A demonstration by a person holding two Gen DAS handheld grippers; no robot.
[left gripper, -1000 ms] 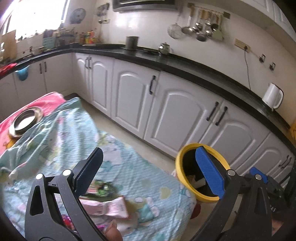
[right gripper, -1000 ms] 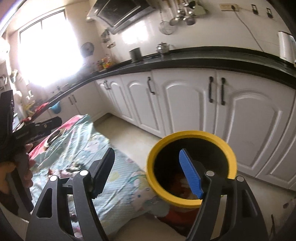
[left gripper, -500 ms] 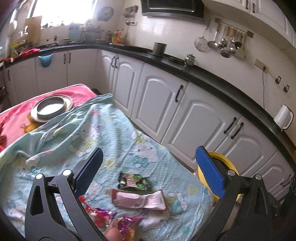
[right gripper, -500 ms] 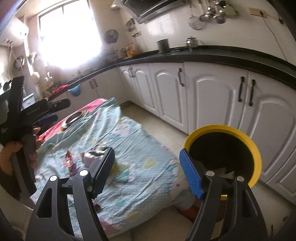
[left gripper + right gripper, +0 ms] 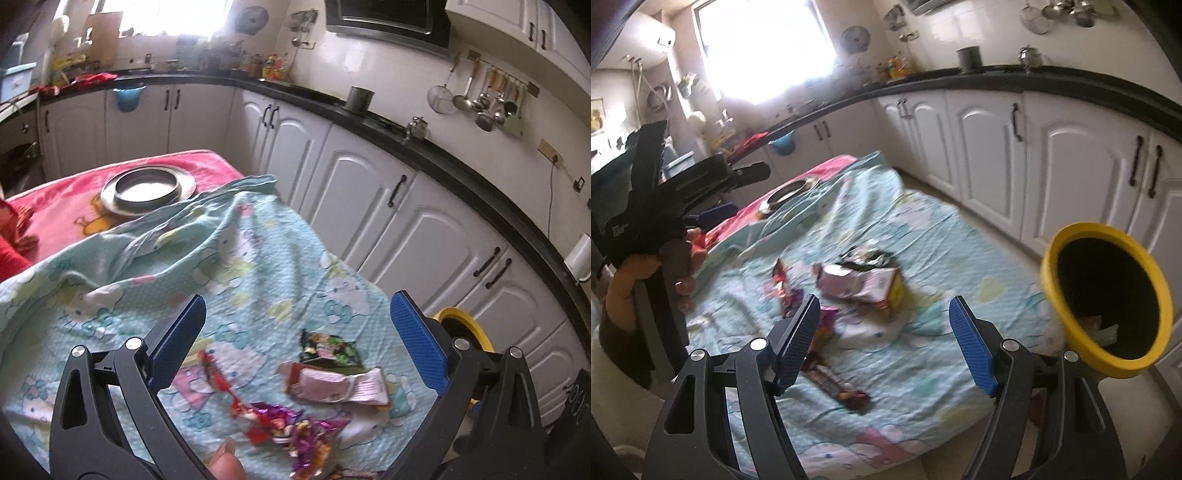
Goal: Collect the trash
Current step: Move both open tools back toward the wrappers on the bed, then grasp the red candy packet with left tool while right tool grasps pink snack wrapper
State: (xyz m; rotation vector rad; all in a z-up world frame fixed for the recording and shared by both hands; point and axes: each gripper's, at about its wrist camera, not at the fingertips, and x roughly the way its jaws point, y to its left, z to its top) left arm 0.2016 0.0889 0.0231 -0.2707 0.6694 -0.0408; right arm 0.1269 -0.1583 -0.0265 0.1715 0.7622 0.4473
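Observation:
Several wrappers lie on a pale blue cartoon cloth (image 5: 240,266): a pink and white packet (image 5: 338,384), a dark green packet (image 5: 328,349), red and purple foil wrappers (image 5: 280,421). My left gripper (image 5: 295,343) is open and empty above them. My right gripper (image 5: 882,339) is open and empty, over the cloth's near part; the pink packet (image 5: 860,284) and a dark bar wrapper (image 5: 834,384) lie around it. A yellow-rimmed black bin (image 5: 1108,306) stands right of the cloth, with paper inside. It also shows in the left wrist view (image 5: 465,325).
A steel plate (image 5: 147,190) rests on a pink blanket (image 5: 55,214) at the far end. White cabinets (image 5: 369,199) under a black counter (image 5: 461,162) run along the right. The left gripper and hand (image 5: 657,221) show at the left of the right wrist view.
Both grippers have swung left, away from the bin and over the cloth. The wrappers have come into fuller view. Both stay open and empty.

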